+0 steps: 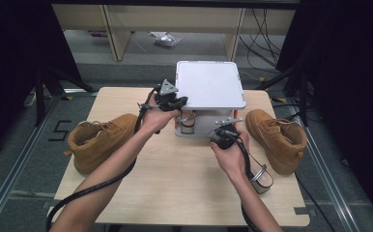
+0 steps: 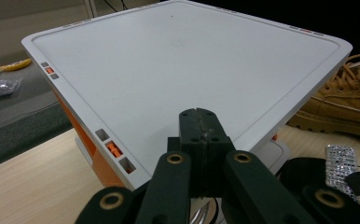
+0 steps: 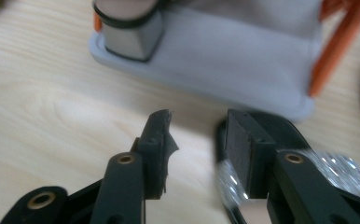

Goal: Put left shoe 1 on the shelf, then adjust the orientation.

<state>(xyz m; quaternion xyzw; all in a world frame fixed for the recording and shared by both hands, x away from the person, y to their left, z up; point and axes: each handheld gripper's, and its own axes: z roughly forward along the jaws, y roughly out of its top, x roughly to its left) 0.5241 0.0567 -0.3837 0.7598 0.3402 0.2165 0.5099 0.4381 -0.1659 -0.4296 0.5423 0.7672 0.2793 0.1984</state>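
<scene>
**Shoe rack, two grippers, four shoes on a wooden table**

Item 1. White two-tier shoe rack point(image 1: 208, 84): our landmark, at the far middle of the table point(image 1: 175, 188). We note a flat, smooth plastic top with rounded corners and a raised rim, orange posts and clips at the edges, and a pale lower shelf beneath.

Item 2. Left gripper point(image 2: 201, 135): black, hard jaws pressed flat together, nothing between them. We see the tips lying at the rack's near edge, over its top; whether they touch it we cannot tell. In the high view it sits at the rack's left front corner point(image 1: 172, 100).

Item 3. Right gripper point(image 3: 194, 144): jaws standing apart, holding nothing; bare wood shows in the gap. It hangs just in front of the rack's lower shelf point(image 1: 224, 135). The inner pads look matt and rubbery, the left one chipped at its tip.

Item 4. Glittery heeled sandal point(image 3: 341, 175): silver sparkle strap on a black sole, lying under and just beside the right jaw, in front of the rack.

Item 5. Second heeled sandal point(image 1: 188, 123): on the rack's lower shelf, block heel grey with a dark rim.

Item 6. Tan boots: nubuck-like, laced, one left of the rack point(image 1: 102, 140), one right of it point(image 1: 276, 137).
</scene>
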